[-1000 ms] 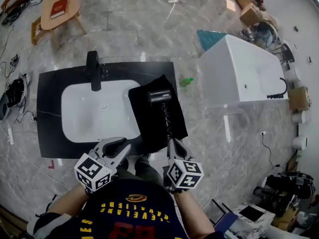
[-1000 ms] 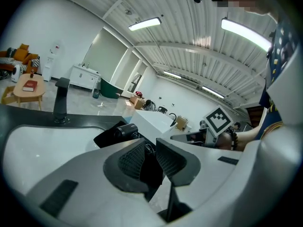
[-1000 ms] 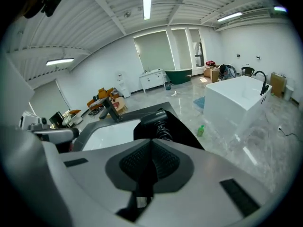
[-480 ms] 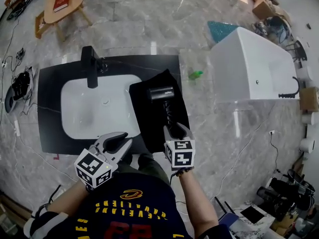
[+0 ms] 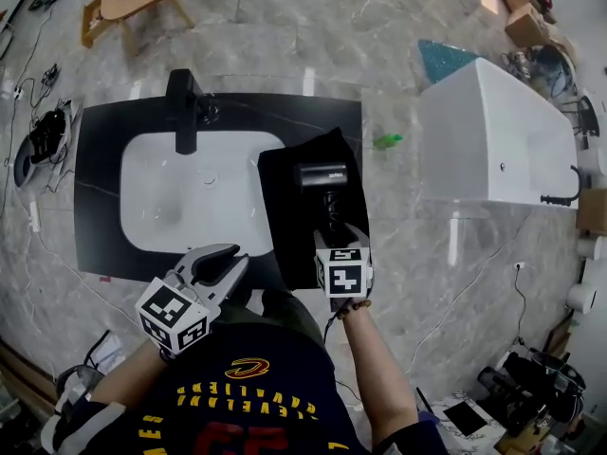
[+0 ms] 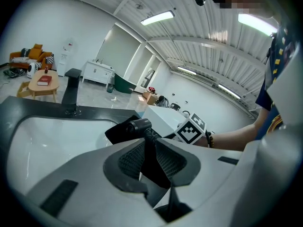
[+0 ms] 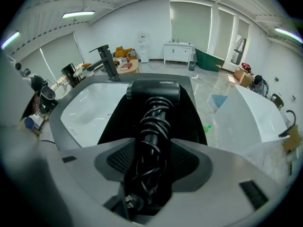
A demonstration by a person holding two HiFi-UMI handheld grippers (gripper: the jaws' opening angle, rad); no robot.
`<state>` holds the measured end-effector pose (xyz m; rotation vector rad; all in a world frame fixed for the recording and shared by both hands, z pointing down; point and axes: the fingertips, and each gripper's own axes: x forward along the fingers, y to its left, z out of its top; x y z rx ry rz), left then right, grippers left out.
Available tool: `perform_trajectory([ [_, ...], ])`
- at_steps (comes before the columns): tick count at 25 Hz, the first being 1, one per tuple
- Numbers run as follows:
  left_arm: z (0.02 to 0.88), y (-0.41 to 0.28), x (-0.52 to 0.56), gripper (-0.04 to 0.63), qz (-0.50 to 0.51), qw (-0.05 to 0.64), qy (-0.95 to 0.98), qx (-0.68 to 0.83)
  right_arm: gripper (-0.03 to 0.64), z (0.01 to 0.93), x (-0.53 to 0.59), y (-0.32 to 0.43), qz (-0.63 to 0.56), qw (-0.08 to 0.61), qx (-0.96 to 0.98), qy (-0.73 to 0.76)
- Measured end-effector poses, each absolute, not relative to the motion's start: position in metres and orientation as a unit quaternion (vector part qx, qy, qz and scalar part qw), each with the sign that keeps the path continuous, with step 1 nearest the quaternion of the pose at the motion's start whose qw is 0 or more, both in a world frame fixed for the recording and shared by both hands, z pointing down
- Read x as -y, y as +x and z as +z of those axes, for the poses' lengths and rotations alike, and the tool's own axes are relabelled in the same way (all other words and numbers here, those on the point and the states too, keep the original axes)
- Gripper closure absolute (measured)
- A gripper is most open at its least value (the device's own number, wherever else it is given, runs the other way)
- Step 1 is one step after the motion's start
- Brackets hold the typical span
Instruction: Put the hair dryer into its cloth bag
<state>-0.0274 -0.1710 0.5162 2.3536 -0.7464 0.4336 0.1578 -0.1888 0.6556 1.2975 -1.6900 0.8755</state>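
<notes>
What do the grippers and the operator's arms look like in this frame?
The left gripper and right gripper both have light grey moulded bodies. Their broad fingers are faced with dark grey mesh-textured pads. Each carries a white cube with black square markers. The person wears a dark navy shirt with yellow lettering, and a beaded bracelet on the right wrist.

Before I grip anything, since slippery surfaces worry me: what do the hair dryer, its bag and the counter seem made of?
Hair dryer: probably hard plastic, matte black, with a dull even sheen; the cord wound on its handle looks rubbery. Bag: black cloth, no shine, lying limp. Counter: dark smooth slab with faint pale veins, stone or a lookalike.
</notes>
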Motion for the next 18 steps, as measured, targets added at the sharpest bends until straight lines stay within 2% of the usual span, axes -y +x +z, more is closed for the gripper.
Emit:
perform_trajectory([
  [10, 0.524, -0.024, 0.165, 0.522, 0.161, 0.325, 0.887, 0.286, 0.408, 0.674, 0.195, 0.155, 0.348, 0.437, 0.659, 0.505],
  [18, 0.511, -0.009, 0.160, 0.522, 0.153, 0.305, 0.899, 0.275, 0.406, 0.689, 0.196, 0.152, 0.343, 0.436, 0.664, 0.501],
])
